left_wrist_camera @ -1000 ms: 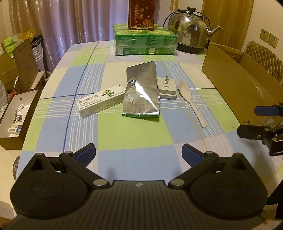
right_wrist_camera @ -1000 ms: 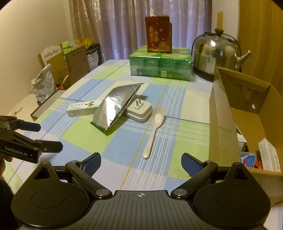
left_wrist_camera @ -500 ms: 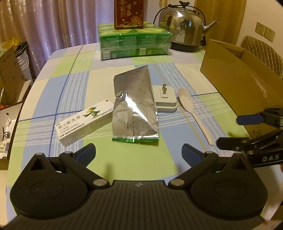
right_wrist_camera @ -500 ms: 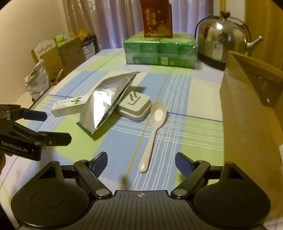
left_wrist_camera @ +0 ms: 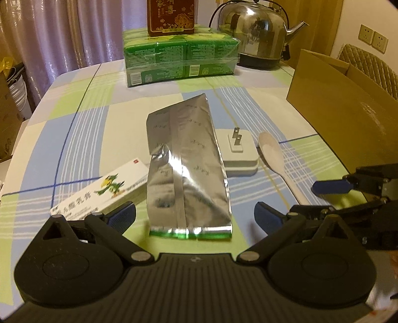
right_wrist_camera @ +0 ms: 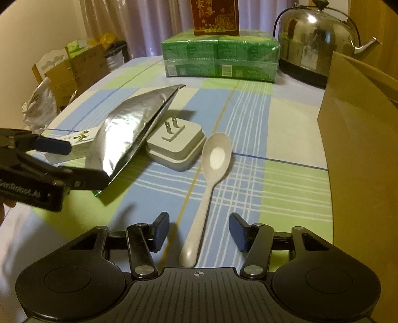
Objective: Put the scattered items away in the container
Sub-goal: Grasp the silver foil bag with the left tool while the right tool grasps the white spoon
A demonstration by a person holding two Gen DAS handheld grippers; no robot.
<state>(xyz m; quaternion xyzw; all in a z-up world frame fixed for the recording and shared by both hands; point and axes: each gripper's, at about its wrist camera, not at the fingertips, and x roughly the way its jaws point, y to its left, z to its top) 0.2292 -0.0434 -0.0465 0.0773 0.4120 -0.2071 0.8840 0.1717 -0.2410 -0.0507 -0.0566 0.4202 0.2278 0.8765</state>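
Both sets of jaws stand open and hold nothing. Our left gripper [left_wrist_camera: 194,215] is spread wide, its blue pads on either side of the near end of the silver foil pouch [left_wrist_camera: 186,171], which lies flat on the checked tablecloth [left_wrist_camera: 82,134] with its green-edged seam towards us. Our right gripper [right_wrist_camera: 198,234] is less widely spread, and its pads flank the handle of the white spoon [right_wrist_camera: 208,183] without touching it (the handle tip sits almost at the gripper's base).

Just left of the pouch lies a white medicine box [left_wrist_camera: 102,192] with a green bird printed on it, its far corner tucked against the pouch. On the pouch's right sits a white plug adapter [left_wrist_camera: 240,155], prongs upward, and the spoon's bowl lies just beside the adapter. From the right wrist view the pouch leans over the adapter's left edge; whether they touch we cannot tell.

The cardboard box [right_wrist_camera: 360,149] stands at the right edge of the table, its brown wall facing us; its inside is hidden from both views.

At the far end of the table a green shrink-wrapped pack [left_wrist_camera: 181,59] carries a dark red carton [left_wrist_camera: 171,16], with a steel kettle [left_wrist_camera: 253,37] beside it.
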